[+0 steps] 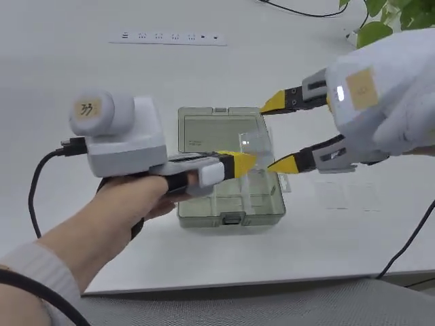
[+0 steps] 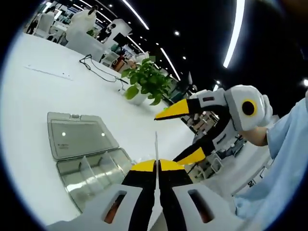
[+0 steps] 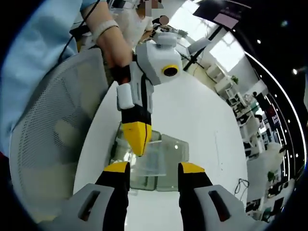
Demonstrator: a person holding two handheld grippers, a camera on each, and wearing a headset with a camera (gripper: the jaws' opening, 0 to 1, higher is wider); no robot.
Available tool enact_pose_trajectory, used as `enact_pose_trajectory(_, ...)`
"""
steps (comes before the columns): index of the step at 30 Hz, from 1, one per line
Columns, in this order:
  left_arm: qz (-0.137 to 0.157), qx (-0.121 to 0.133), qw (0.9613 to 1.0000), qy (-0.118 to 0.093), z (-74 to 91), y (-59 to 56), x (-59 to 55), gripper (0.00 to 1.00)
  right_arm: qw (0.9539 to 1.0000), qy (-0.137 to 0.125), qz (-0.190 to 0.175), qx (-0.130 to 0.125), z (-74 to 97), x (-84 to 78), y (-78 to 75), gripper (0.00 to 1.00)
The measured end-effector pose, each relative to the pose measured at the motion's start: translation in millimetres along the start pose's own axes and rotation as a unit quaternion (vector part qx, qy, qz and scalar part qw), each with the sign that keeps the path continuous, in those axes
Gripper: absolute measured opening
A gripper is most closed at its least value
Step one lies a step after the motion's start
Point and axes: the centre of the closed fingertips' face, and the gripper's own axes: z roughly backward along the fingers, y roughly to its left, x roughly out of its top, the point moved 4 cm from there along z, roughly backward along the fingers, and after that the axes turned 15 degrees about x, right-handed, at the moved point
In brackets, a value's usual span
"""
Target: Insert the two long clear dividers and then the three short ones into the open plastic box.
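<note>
Clear plastic divider point(image 1: 255, 145) is pinched at one edge by the left gripper point(image 1: 243, 163), jaws closed flat on it; it is held in the air over the right half of the open box point(image 1: 262, 204); the box stands on the white table point(image 1: 68, 61) with its lid point(image 1: 214, 130) laid back on the far side; the right gripper point(image 1: 275, 136) hangs just beyond the sheet, jaws spread wide, one tip above it and one below, touching nothing; faint clear pieces point(image 1: 336, 195) lie on the table to the right of the box, kind not determinable.

Left gripper view: the divider shows edge-on, a thin line running straight out from between the closed jaws; the box lies below and to the left, partition lines visible inside it, count uncertain; the right gripper faces it, open.

Right gripper view: the divider's free end lies between and just ahead of the spread tips, with the box beneath.

Judgement: whether this sheet is long or short cannot be told; its long axis points from the left gripper toward the right; the right has only to close on the free end to steady the sheet before it is lowered into the slots.
</note>
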Motion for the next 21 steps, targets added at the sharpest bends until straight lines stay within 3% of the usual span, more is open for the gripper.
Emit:
enact_pose_trajectory(5, -0.07, -0.022, 0.9973, -0.008, 7.5, -5.4, 0.9, 0.0, 0.9979, -0.04, -0.045, 0.022, 8.1, 5.7, -4.8, 0.36)
enact_pose_trajectory(10, -0.121, -0.038, 0.9919, -0.001, 13.2, -8.0, 0.3, 0.0, 0.9954, -0.047, -0.066, 0.051, 12.3, 11.1, -3.2, 0.33)
enact_pose_trajectory(13, -0.157, -0.048, 0.9865, 0.002, 17.1, -10.5, -3.6, 0.0, 0.9892, -0.071, -0.097, 0.084, 13.8, 16.1, -0.9, 0.31)
enact_pose_trajectory(14, -0.174, -0.05, 0.9835, 0.001, 17.8, -10.7, -4.7, 0.0, 0.9882, -0.071, -0.097, 0.095, 14.4, 17.5, -0.5, 0.3)
enact_pose_trajectory(17, -0.194, -0.056, 0.9794, 0.004, 20.2, -12.8, -8.6, 0.0, 0.9842, -0.067, -0.103, 0.128, 12.8, 20.2, 4.3, 0.27)
enact_pose_trajectory(18, -0.21, -0.057, 0.976, 0.005, 20.7, -12.5, -9.6, 0.0, 0.9837, -0.065, -0.1, 0.134, 12.3, 21.2, 5.7, 0.26)
enact_pose_trajectory(21, -0.229, -0.064, 0.9712, 0.007, 21.8, -14.6, -12.1, 0.0, 0.9815, -0.051, -0.099, 0.156, 10.2, 23.8, 10.7, 0.23)
